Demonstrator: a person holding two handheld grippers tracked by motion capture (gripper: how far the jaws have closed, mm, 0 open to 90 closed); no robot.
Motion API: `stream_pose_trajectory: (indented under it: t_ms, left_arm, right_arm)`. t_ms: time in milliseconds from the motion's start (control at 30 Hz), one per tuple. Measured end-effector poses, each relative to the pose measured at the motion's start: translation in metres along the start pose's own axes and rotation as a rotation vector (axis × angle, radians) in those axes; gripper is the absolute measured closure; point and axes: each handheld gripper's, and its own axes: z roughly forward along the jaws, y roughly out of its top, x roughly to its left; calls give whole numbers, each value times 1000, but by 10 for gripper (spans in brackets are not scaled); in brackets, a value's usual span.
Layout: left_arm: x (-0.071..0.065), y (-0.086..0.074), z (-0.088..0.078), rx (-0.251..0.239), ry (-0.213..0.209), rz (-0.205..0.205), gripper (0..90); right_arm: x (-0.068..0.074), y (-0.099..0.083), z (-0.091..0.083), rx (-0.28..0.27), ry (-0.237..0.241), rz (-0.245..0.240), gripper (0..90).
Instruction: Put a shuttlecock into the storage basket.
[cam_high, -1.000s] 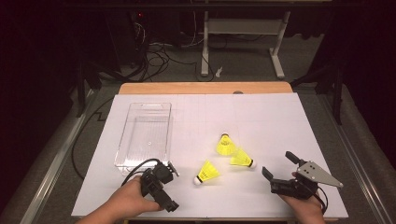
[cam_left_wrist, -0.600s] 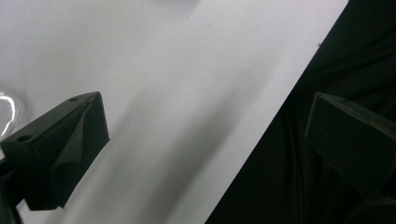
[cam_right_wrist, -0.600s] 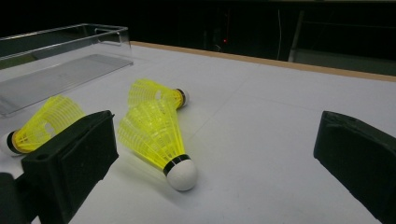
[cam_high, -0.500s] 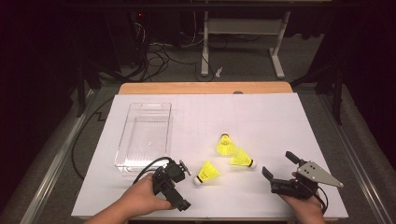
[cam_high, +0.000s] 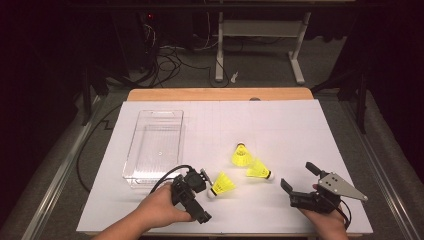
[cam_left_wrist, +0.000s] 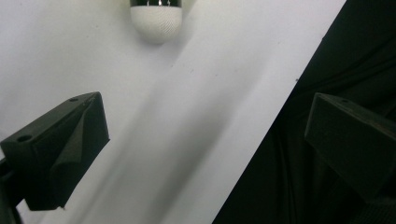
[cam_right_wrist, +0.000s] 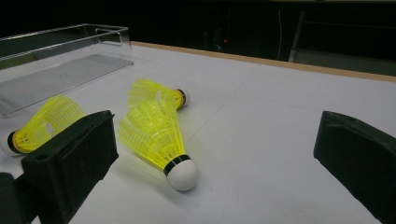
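The left gripper (cam_high: 207, 184) sits at lower centre-left of the high view, jaws spread wide and empty, angled toward the nearest shuttlecock (cam_high: 221, 186) just beside it — likely lining up a grasp at the cork. The right gripper (cam_high: 299, 184), also wide open and empty, waits at lower right. The clear tray (cam_high: 131, 165) lies at centre-left, probably the destination.

On the desk (cam_high: 280, 125), the tray (cam_high: 155, 145) lies at the left. Right of it, three shuttlecocks (cam_high: 241, 155) cluster near the front edge, between the left tongs (cam_high: 200, 192) and right tongs (cam_high: 298, 178).
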Motion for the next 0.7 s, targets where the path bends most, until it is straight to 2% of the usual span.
stream_pose_trajectory:
  t_ms: [267, 400, 700]
  left_arm:
    - [0, 8, 4, -7, -3, -1, 7]
    - [3, 12, 5, -27, -13, -7, 7]
    - [5, 22, 10, -21, 1, -5, 7]
  right_arm:
    - [0, 0, 0, -2, 0, 0, 1]
    - [-1, 0, 0, -3, 1, -1, 2]
    - [-1, 0, 0, -5, 5, 0, 1]
